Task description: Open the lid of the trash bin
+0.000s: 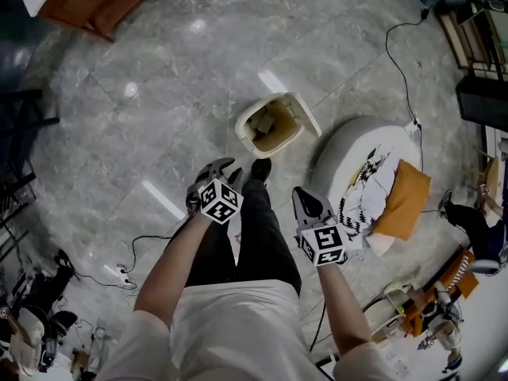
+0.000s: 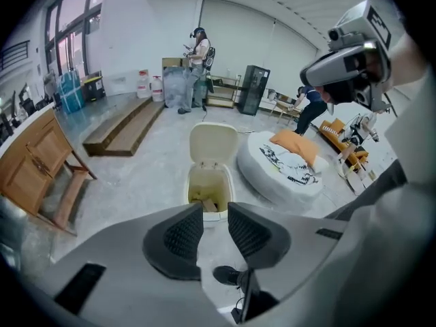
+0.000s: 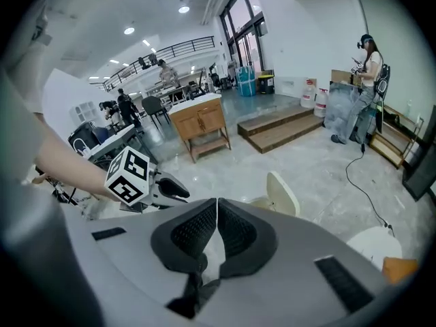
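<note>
Nearest the camera, the left gripper was held above the grey stone floor, pointing steeply down. Its jaws stood apart with a clear gap, and nothing lay between the pads. The right gripper was held beside it at a similar height. Its jaws were closed, tips touching, and empty.

A black shoe stood on the floor just beyond the left gripper.

Past the shoe, the trash bin stood on the floor, well apart from both grippers. Its lid was already raised, standing upright at the rear hinge. The opening was exposed, with brown scraps visible inside.

To the right of the bin, near it, lay a white round cushion bearing an orange pillow.

Farther off to the left stood a wooden cabinet. At the far wall a person stood.
</note>
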A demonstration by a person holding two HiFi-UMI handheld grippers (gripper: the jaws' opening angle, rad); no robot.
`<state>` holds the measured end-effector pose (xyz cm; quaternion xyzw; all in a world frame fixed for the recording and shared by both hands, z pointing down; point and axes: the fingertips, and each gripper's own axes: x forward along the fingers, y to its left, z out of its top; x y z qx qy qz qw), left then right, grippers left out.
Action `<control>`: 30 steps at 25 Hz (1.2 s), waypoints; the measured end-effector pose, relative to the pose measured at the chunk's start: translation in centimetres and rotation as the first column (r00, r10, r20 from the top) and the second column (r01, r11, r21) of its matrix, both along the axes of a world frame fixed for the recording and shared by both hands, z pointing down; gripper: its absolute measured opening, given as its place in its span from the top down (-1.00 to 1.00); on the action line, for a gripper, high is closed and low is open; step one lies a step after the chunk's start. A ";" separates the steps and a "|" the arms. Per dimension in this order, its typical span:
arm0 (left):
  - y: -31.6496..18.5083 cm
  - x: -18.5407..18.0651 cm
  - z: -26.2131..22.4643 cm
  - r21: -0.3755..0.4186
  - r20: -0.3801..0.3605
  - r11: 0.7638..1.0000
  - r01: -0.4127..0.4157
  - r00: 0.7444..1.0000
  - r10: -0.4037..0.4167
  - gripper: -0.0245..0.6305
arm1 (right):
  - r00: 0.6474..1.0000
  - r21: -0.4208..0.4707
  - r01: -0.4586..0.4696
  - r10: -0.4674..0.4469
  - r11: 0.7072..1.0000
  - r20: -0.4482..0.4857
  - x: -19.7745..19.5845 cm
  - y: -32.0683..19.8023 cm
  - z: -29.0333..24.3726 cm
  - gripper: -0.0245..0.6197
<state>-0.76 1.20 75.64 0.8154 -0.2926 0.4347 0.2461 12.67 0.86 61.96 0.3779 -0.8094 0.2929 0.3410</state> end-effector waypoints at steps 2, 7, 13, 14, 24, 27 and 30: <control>0.2 -0.2 -1.8 0.016 -0.006 1.000 -0.018 1.000 0.018 0.56 | 1.000 0.004 -0.016 0.016 1.000 0.006 0.0 0.2 -1.2 0.83; 1.1 -0.8 -6.6 0.040 -0.034 0.998 -0.046 0.998 0.047 0.62 | 0.999 0.017 -0.051 0.051 0.999 0.000 0.6 1.8 -4.3 0.83; 0.6 -2.3 -12.9 0.052 -0.104 0.998 -0.021 0.994 0.026 0.73 | 0.997 0.048 -0.083 0.083 0.995 -0.003 0.9 3.3 -8.2 0.83; 0.6 -2.6 -13.9 0.058 -0.111 0.998 -0.019 0.994 0.025 0.73 | 0.995 0.051 -0.097 0.096 0.994 0.004 1.0 3.6 -8.9 0.83; 0.3 -4.0 -23.7 0.179 -0.181 0.984 -0.016 0.982 0.049 0.81 | 0.990 0.160 -0.140 0.142 0.977 -0.002 2.3 4.5 -14.5 0.83; 0.9 -4.0 -26.0 0.209 -0.207 0.978 0.000 0.977 0.044 0.83 | 0.990 0.193 -0.140 0.143 0.971 0.000 3.2 4.7 -15.8 0.83; 1.3 -3.7 -28.1 0.236 -0.231 0.971 0.032 0.973 0.024 0.85 | 0.991 0.227 -0.126 0.130 0.966 -0.006 4.3 4.7 -17.3 0.83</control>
